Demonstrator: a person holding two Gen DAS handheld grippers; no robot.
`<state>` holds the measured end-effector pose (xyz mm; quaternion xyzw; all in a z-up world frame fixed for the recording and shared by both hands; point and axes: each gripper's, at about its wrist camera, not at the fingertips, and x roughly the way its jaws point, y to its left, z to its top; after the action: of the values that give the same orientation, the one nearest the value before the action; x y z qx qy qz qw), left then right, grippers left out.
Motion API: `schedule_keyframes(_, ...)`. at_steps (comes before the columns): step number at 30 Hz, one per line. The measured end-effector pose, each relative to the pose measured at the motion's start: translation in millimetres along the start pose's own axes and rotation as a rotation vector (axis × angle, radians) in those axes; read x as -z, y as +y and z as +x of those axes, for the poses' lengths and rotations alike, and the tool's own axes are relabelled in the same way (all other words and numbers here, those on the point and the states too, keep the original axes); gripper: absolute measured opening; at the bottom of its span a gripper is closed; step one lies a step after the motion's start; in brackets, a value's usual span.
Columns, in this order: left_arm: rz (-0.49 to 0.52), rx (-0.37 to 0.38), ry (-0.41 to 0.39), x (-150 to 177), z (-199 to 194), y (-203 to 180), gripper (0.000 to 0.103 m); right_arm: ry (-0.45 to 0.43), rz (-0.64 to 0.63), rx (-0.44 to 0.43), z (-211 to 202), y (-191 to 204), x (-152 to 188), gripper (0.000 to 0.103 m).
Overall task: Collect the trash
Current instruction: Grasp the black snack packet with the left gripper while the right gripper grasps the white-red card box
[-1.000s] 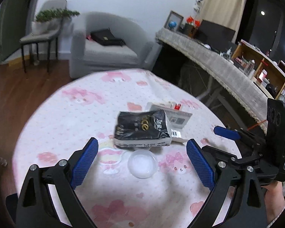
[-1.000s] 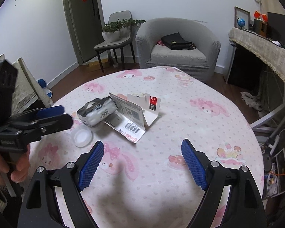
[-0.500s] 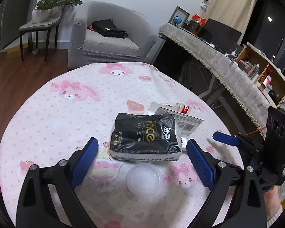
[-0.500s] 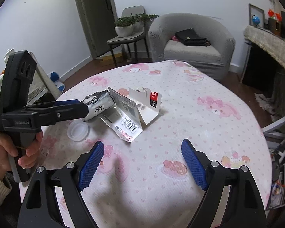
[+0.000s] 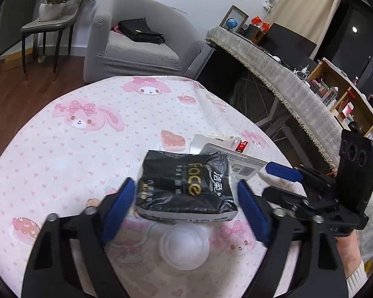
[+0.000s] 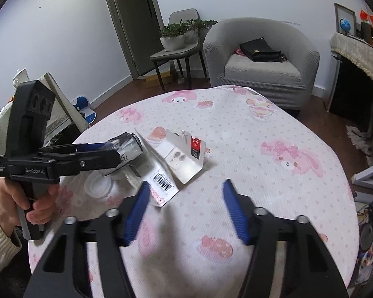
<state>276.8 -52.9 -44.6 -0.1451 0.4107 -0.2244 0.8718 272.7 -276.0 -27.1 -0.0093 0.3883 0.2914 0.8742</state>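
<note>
A black crumpled tissue pack [image 5: 186, 186] lies on the pink-patterned round table [image 5: 87, 149]. My left gripper [image 5: 186, 208] is open, its blue fingers on either side of the pack's near end, not clearly touching it. A clear plastic lid [image 5: 185, 247] lies just below the pack. White card packaging [image 5: 233, 161] lies behind the pack. In the right wrist view the pack [image 6: 128, 149] is partly hidden by the left gripper; the white packaging [image 6: 179, 160] and the lid [image 6: 98, 186] show. My right gripper [image 6: 186, 211] is open and empty above the cloth.
A grey armchair [image 5: 136, 47] with a black bag stands beyond the table. A chair with a potted plant [image 5: 52, 12] stands at the far left. A cloth-covered sideboard [image 5: 286, 82] and shelves run along the right.
My left gripper has moved forward and its fingers have narrowed around the black pack. My right gripper has closed somewhat and moved closer to the white packaging.
</note>
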Motion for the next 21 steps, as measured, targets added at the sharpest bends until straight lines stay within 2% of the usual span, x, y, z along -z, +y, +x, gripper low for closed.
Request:
schedule_keyframes(2, 0.001, 0.005, 0.001, 0.1, -0.4, 0.5, 0.075, 0.000, -0.020, -0.007, 3.6, 2.4, -4.2, 0.049)
schedule_keyframes(5, -0.004, 0.016, 0.002, 0.4, -2.0, 2.5, 0.073, 0.001, -0.037, -0.009, 7.4, 5.3, -9.0, 0.047)
schedule_keyframes(10, 0.002, -0.006, -0.018, 2.0, -12.8, 4.8, 0.073, -0.005, -0.067, -0.026, 12.3, 12.6, -18.2, 0.045)
schedule_keyframes(17, -0.037, -0.017, -0.062, 2.4, -42.5, 26.1, 0.073, 0.006, -0.080, -0.038, 26.9, 22.6, -27.5, 0.031)
schedule_keyframes(21, -0.045, -0.039, -0.068, 3.1, -56.4, 38.2, 0.073, 0.026, -0.102, -0.023, 37.1, 32.4, -31.4, 0.027)
